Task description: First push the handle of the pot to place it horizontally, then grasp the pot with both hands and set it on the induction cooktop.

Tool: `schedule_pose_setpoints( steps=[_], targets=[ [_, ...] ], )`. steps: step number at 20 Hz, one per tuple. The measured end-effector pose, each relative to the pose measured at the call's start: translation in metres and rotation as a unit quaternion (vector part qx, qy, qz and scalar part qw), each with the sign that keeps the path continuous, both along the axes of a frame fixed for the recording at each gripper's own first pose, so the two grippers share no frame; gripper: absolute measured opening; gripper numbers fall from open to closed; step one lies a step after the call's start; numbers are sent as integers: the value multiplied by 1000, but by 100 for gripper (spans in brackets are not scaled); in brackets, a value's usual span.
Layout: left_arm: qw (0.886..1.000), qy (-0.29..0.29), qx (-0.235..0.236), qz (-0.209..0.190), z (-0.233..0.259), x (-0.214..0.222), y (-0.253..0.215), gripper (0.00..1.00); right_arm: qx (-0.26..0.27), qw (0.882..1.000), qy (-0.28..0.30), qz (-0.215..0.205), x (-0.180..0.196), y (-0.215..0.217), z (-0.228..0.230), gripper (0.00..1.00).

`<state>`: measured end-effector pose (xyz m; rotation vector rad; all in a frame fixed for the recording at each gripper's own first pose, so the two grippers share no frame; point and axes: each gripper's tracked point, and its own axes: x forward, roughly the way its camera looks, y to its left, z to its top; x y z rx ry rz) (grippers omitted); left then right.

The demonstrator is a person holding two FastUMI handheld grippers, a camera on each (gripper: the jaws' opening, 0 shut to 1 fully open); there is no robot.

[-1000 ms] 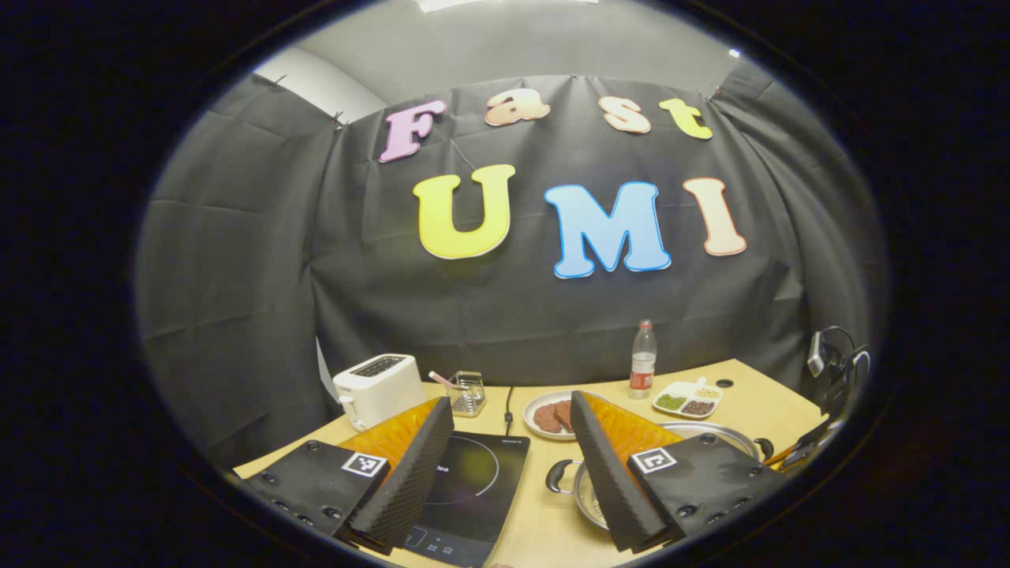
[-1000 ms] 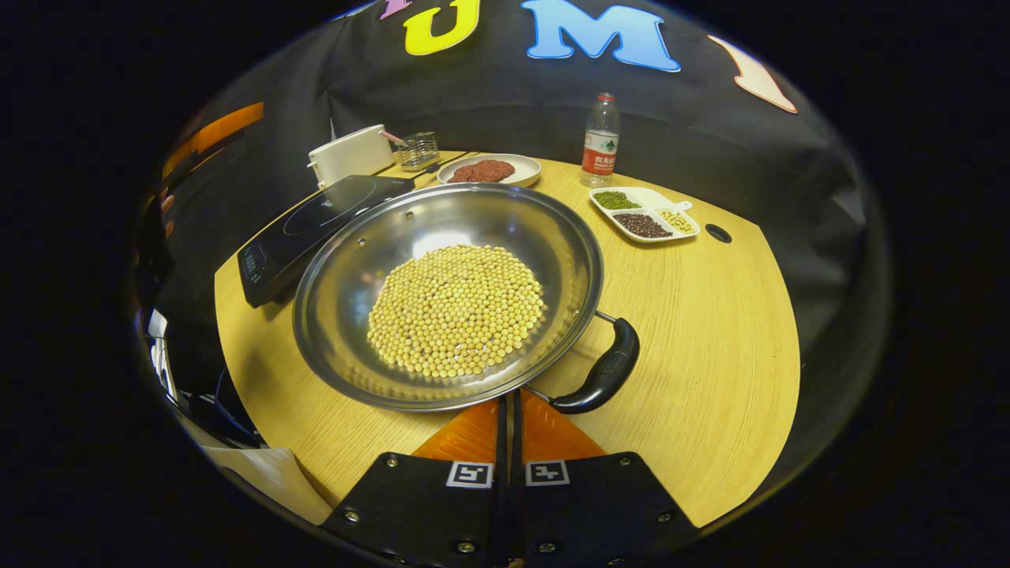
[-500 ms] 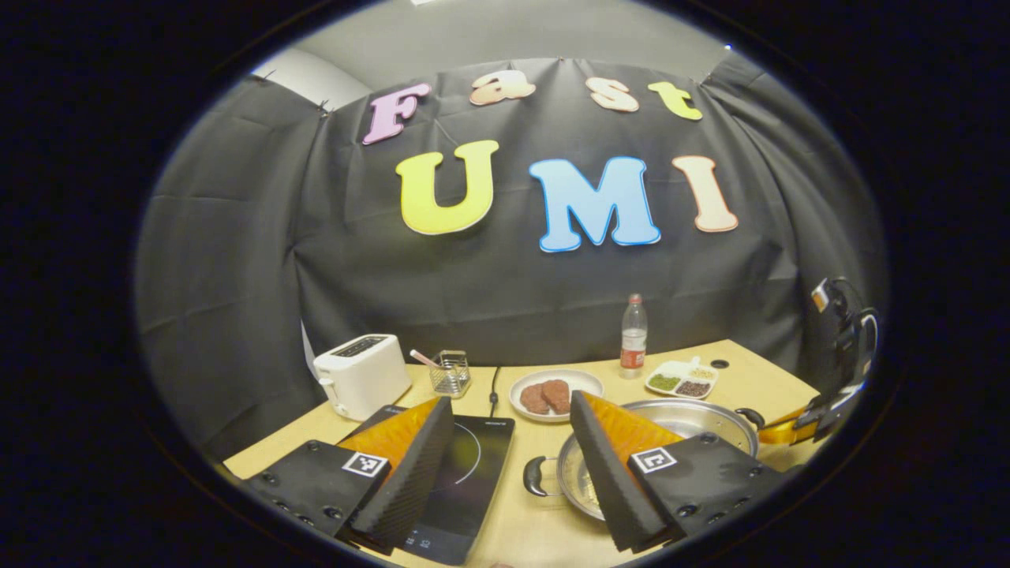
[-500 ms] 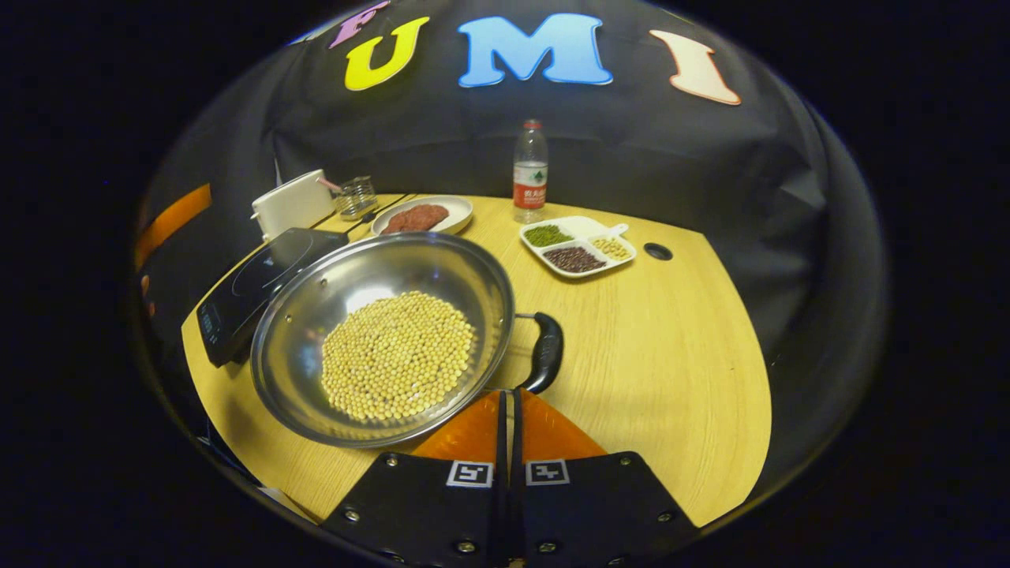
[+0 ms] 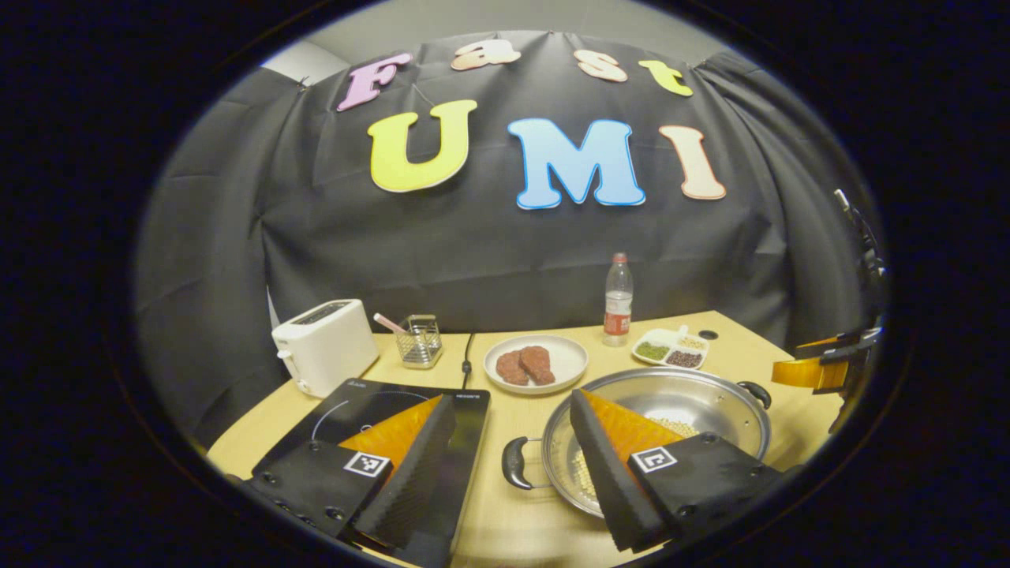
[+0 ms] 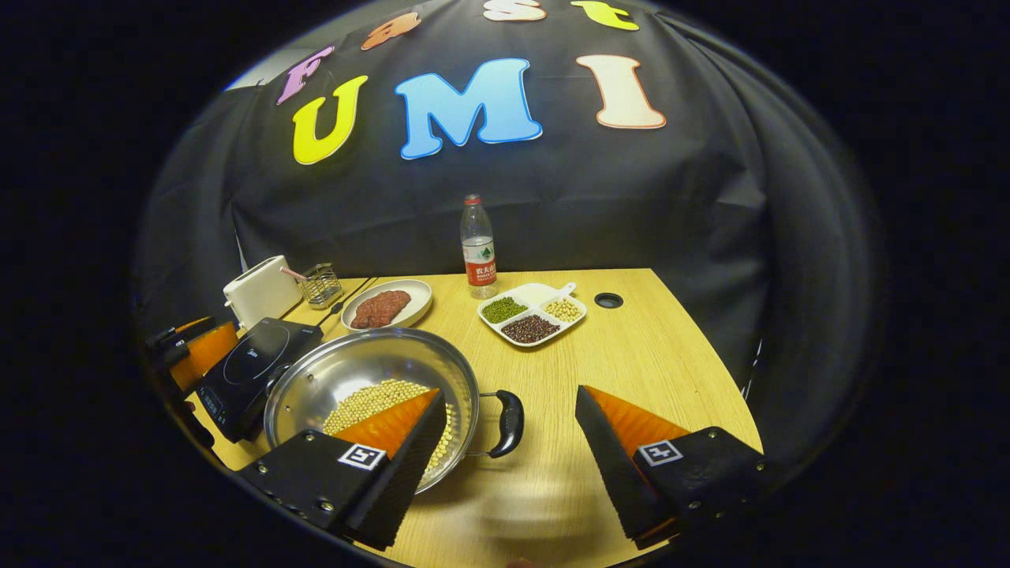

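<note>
- The pot (image 6: 371, 386), a wide steel pan holding pale beans, sits on the bench (image 6: 671, 355) just beside the induction cooktop (image 6: 252, 367), which lies on its far-left side in the right gripper view.
- The pot's two black loop handles lie on a line running roughly across the bench: one handle (image 6: 509, 422) points toward the right gripper, the opposite handle (image 5: 513, 463) toward the left gripper.
- Judgement: the handle axis now appears close to horizontal, so the push step looks done and the two-handed grasp is the step in hand.
- Right gripper (image 6: 505, 465): fingers spread wide, holding nothing. The near handle sits in the gap between them, closer to the inner finger (image 6: 394, 450), which overlaps the pot's rim in this view; contact cannot be told.
- Left gripper (image 5: 513, 465): fingers likewise spread wide and empty. Its handle lies between them; one finger (image 5: 615, 465) overlaps the pot's bowl, the other (image 5: 410, 465) the cooktop.
- Judgement: each gripper is nearer its own handle; the coming move calls for each to advance along the handle axis and close evenly.
- Risk, as judged: an uneven lift could tip the beans.
- Beyond the pot stand a plate of meat (image 6: 387, 304), a divided dish (image 6: 533, 312), a bottle (image 6: 477, 248) and a toaster (image 5: 323, 343).
</note>
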<state>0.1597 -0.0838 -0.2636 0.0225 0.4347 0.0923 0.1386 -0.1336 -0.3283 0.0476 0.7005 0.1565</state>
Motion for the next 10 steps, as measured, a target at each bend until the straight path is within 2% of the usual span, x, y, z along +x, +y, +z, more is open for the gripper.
schedule_pose_setpoints(
  steps=[3, 4, 5, 7, 9, 10],
  targets=[
    [999, 32, -9, -12, -30, 11, -3, 96, -1, 1000, 5, 4, 2, 9, -7, 100],
    [999, 40, -10, -16, -38, 14, -4, 92, -3, 1000, 8, 5, 3, 11, -12, 100],
    [998, 50, -14, -19, -47, 16, -5, 100, -3, 1000, 12, 6, 4, 12, -15, 100],
    [997, 71, -23, -22, -63, 19, -8, 100, 0, 1000, 23, 9, 4, 18, -23, 100],
    [996, 88, -26, -23, -79, 20, -8, 92, -7, 999, 29, 13, 6, 19, -30, 100],
    [995, 99, -28, -22, -87, 19, -8, 96, -8, 999, 34, 16, 5, 21, -35, 100]
  ],
)
